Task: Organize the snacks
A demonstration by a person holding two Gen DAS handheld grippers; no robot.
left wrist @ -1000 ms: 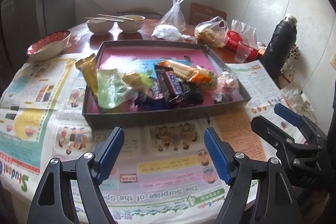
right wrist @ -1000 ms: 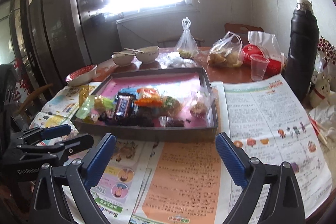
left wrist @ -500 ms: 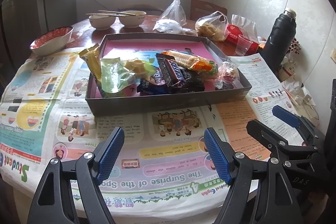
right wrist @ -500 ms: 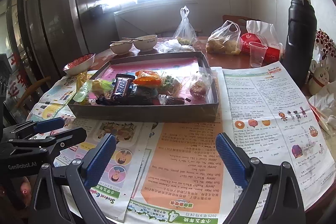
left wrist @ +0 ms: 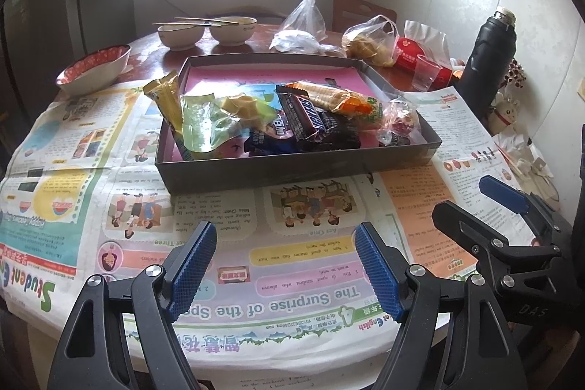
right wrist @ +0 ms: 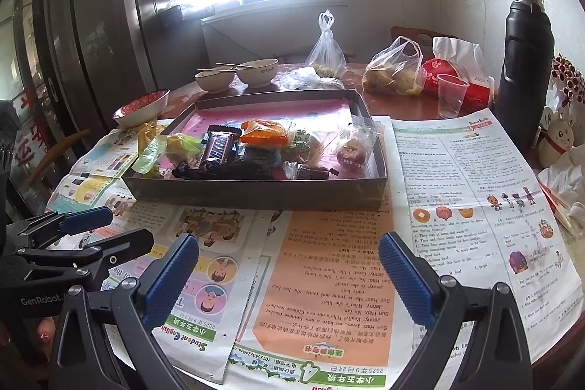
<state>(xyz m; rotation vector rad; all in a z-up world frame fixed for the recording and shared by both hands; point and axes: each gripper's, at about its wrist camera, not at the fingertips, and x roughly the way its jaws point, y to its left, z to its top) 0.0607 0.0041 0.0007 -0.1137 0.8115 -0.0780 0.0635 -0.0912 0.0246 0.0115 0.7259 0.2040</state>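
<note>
Hovering low over the newspaper-covered bench (left wrist: 299, 265), the left tongs (left wrist: 285, 271) and right tongs (right wrist: 289, 275) both stood spread wide and empty, short of the grey tray (left wrist: 292, 167), likely so either could reach in. All the snacks sat heaped inside that tray along its near wall: a Snickers bar (left wrist: 305, 117) lay on top, its long axis running from the near right to the far left, a yellow wafer pack (left wrist: 168, 101) leaned over the left wall, and an orange biscuit pack (left wrist: 336, 99) lay crosswise. Piled so, the heap fitted either snacks gathered in or snacks awaiting sorting.
</note>
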